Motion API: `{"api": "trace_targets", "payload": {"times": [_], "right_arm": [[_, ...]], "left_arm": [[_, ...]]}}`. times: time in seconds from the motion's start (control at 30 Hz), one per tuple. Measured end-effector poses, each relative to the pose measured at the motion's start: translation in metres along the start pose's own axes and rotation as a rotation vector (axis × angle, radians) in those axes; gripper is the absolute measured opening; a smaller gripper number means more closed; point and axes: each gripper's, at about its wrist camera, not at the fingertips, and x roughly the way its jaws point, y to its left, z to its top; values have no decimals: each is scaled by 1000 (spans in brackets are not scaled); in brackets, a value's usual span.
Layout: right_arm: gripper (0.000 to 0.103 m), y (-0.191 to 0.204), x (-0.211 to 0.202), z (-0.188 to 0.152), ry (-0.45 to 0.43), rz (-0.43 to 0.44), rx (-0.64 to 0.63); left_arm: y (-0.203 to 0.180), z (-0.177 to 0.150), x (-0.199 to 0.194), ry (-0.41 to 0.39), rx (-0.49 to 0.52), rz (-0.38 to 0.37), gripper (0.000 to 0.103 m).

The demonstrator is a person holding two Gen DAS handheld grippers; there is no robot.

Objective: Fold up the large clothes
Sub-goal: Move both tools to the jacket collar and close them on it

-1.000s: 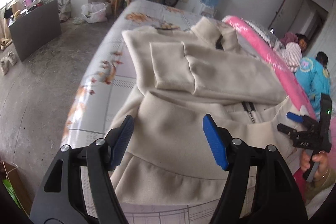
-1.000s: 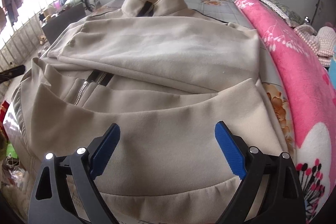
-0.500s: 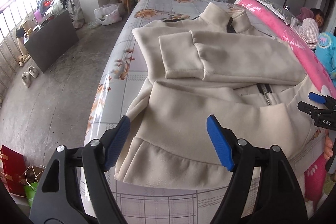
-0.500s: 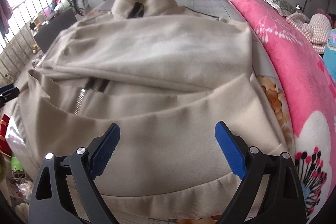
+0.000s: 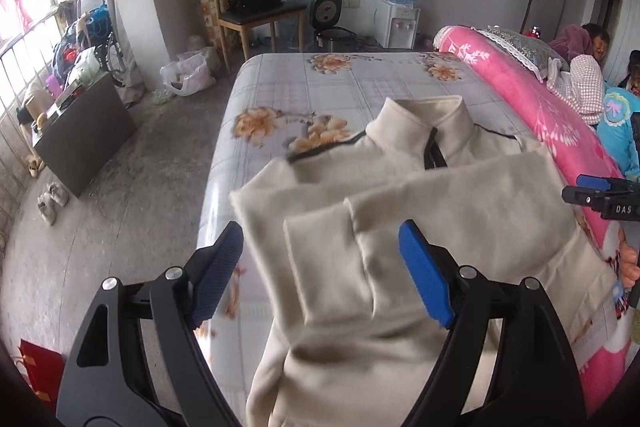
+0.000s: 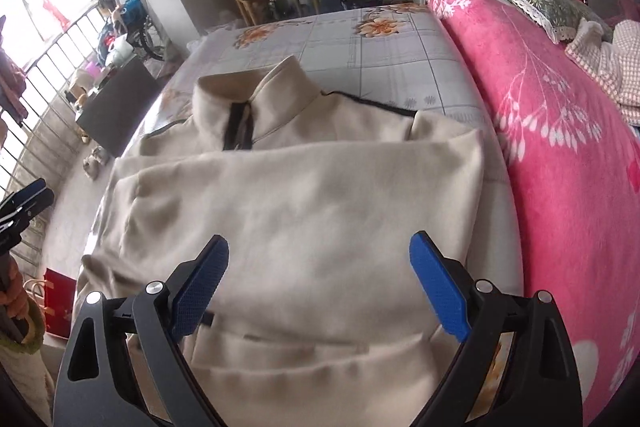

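A cream jacket [image 5: 420,211] lies part-folded on the bed [image 5: 320,83] as I back both grippers off it. A second ago the cameras sat low over the hem; now both look down from higher and farther back, and the whole garment up to its collar [image 5: 424,119] fits in view. The sleeves are crossed over the chest, 1 cuff [image 5: 320,247] lying flat at the 9 o'clock side in the left view. I read that as the sleeve step finished, with the hem-to-collar fold not yet made.

The left gripper [image 5: 320,275] hangs above the cuff, its fingers [image 5: 218,273] widening with only air between them; no cloth is pinched. The right gripper [image 6: 320,295] hangs over the lower chest, fingers [image 6: 436,291] spread wide and empty.

The jacket's long axis runs from hem at 6 o'clock to collar at 12 o'clock, down the length of the bed, with the collar pointing toward the far wall. Its zip [image 6: 238,127] faces up. A pink blanket [image 6: 560,147] lies along its 3 o'clock side, touching or just beside the shoulder. The folded bundle looks wider than long, so a fold from the hem seems the likely next move.
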Motion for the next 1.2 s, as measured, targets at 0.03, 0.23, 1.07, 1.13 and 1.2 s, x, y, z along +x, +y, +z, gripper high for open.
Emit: {"api": "trace_targets", "payload": {"times": [0.03, 0.23, 1.07, 1.13, 1.2], "right_arm": [[89, 0, 4, 4, 3, -7, -5], [81, 3, 41, 22, 22, -41, -55], [61, -10, 84, 128, 35, 120, 48], [61, -9, 97, 145, 44, 139, 80], [61, -7, 118, 162, 60, 154, 118]], "left_arm": [[-3, 8, 12, 7, 6, -3, 76], [-22, 29, 93, 97, -14, -10, 76], [-27, 106, 162, 80, -150, -133, 76], [-30, 115, 178, 89, -162, -135, 74], [-34, 122, 195, 99, -168, -132, 69]]}}
